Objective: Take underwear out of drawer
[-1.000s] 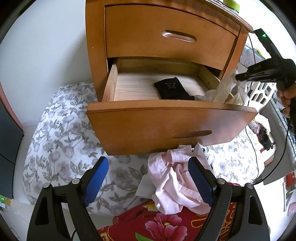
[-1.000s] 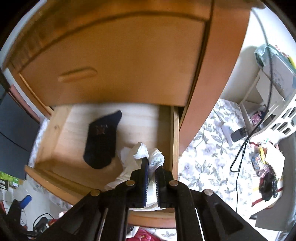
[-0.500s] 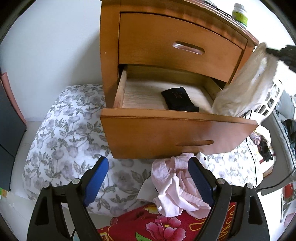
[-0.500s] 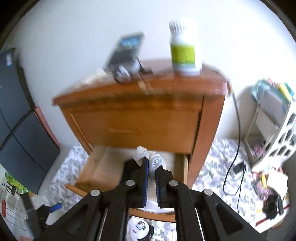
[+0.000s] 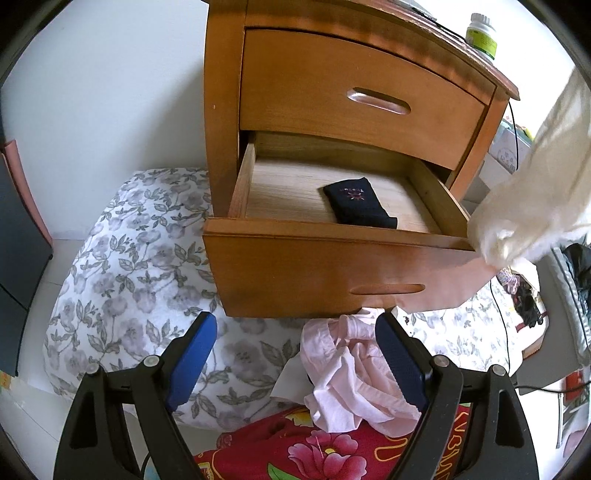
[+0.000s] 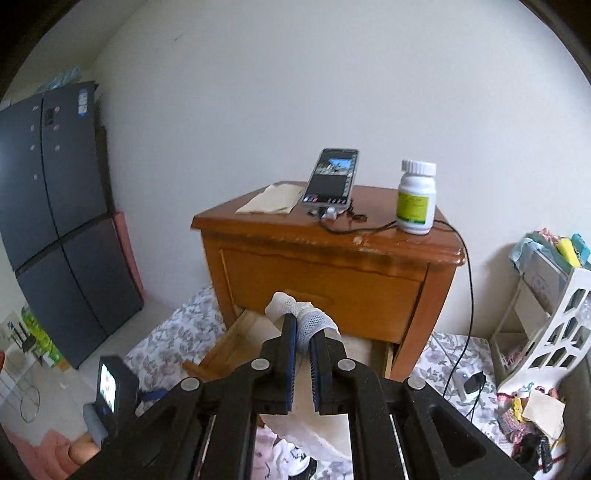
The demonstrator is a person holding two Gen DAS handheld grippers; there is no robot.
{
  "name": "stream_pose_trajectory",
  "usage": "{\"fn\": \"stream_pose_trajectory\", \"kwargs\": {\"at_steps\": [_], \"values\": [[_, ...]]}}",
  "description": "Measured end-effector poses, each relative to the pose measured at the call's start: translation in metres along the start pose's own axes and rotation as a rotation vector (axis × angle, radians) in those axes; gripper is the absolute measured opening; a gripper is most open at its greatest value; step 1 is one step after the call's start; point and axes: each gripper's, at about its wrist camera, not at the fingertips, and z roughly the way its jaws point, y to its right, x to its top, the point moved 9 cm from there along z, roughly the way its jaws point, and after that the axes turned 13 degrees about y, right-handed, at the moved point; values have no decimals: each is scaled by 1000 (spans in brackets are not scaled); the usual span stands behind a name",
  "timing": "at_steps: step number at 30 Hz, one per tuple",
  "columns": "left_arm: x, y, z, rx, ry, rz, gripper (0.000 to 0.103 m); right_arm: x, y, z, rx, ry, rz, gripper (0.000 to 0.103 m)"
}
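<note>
The right claw [image 6: 302, 334] was clamped on white underwear [image 6: 306, 319] above the open drawer [image 5: 332, 258]; the left claw [image 5: 295, 354] stood apart, empty.

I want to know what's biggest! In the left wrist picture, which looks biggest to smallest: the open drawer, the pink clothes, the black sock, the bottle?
1. Open drawer
2. Pink clothes, though they lie nearer the camera, which swells them
3. Black sock
4. Bottle, farthest away and partly cut off, so it looks smallest
</note>
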Motion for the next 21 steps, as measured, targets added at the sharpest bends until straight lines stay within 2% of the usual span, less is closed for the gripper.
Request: {"fn": "stream_pose_trajectory", "kwargs": {"at_steps": [7, 13, 21], "values": [[0, 0, 0, 1, 0, -1, 88, -56, -18, 19, 44, -120, 19, 7], [-1, 0, 0, 0, -6, 2, 88, -125, -40, 49, 96, -270, 39, 7], [-3, 0, 3, 1, -12, 2, 88, -213, -60, 97, 114, -457, 62, 8]]}}
